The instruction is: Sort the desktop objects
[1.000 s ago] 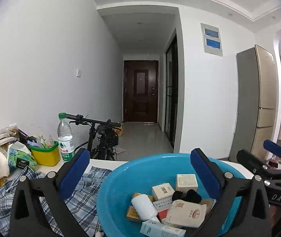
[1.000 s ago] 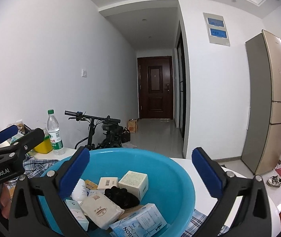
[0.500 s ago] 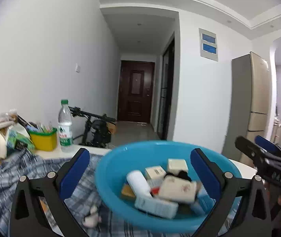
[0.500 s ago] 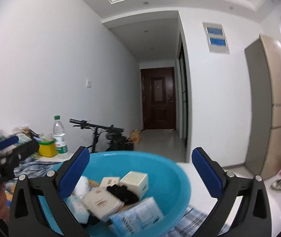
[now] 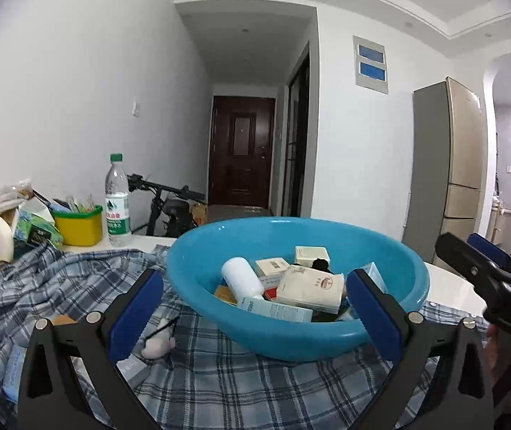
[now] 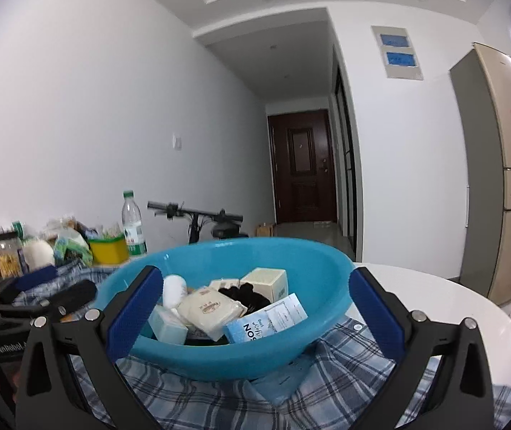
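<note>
While blue basin (image 5: pixel 296 329) of boxes sits on plaid cloth (image 5: pixel 58 286) between my spread jaws, left gripper (image 5: pixel 253 308) and right gripper (image 6: pixel 255 308) empty, framing it for picking.

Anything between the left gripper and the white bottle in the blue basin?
Only the blue basin's near wall: the white bottle lies inside, behind it. The left gripper is open and low, so it would likely need to go over the rim. Above the bottle, nothing visible.
</note>
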`<state>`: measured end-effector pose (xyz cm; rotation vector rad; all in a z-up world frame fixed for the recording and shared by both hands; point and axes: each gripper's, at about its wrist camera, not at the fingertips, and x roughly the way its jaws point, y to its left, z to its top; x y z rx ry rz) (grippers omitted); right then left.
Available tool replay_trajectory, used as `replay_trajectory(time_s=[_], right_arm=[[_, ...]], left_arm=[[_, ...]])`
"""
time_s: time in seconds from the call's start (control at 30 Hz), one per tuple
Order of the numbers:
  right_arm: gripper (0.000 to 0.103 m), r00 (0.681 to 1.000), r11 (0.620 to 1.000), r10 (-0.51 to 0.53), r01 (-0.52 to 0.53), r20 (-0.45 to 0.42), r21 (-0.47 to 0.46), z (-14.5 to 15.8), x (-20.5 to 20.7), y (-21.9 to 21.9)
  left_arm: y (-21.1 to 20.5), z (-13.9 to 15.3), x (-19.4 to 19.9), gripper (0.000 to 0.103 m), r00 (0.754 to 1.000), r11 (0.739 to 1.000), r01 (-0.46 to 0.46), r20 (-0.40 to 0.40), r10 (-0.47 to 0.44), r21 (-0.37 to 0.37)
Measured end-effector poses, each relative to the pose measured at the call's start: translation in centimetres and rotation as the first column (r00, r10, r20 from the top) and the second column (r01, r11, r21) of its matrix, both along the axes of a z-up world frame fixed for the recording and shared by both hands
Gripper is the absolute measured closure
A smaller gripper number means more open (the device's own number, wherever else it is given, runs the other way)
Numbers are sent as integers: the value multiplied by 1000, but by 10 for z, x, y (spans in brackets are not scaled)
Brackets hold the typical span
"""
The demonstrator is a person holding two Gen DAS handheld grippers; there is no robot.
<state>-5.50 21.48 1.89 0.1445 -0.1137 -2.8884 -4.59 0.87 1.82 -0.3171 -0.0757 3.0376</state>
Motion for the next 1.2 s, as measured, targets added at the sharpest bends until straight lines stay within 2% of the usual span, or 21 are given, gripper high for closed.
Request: replay_trajectory(time_s=[0.17, 0.27, 0.37, 0.43, 0.53, 0.6, 0.73, 0.87, 0.93, 1.13, 1.2], right_arm=[[0, 1000, 996, 14, -13, -9, 83, -5, 6, -13], [0, 999, 994, 37, -38, 13, 99, -8, 5, -17], [0, 999, 996, 40, -43, 31, 78, -9, 6, -13], [0, 998, 998, 42, -44, 39, 44, -8, 9, -7], [0, 997, 999, 43, -43, 68, 2, -11, 16, 2], [0, 998, 1000, 22, -22, 53, 1, -13, 25, 5], [0, 1000, 999, 6, -6, 17, 36, -13, 34, 2], [0, 999, 996, 8, -11, 33, 92, -12, 37, -5], [0, 999, 995, 10, -14, 36, 102, -10, 46, -6], [0, 1000, 989, 9, -12, 24, 150, -14, 62, -16], [0, 1000, 986, 12, -17, 28, 165, -15, 61, -19]], left_arm=[[0, -4, 3, 0, 1000, 1000, -1, 7, 1, 1], [2, -6, 10, 0, 1000, 1000, -8, 3, 8, -21], [2, -7, 19, 0, 1000, 1000, 10, -11, -11, -27], [2, -8, 22, 0, 1000, 999, 6, 4, -6, -32], [-2, -10, 23, 0, 998, 999, 41, 42, -41, 1], [-5, -11, 24, 0, 998, 1000, 18, 63, -18, 9], [-8, -12, 33, 0, 999, 1000, 10, 52, -11, 14], [-2, -9, 41, 0, 997, 999, 4, 82, -1, -34], [-2, -8, 47, 0, 996, 999, 21, 90, -19, -24], [3, -10, 57, 0, 998, 996, -8, 55, 13, -86], [0, -12, 53, 0, 997, 998, -3, 75, 8, -69]])
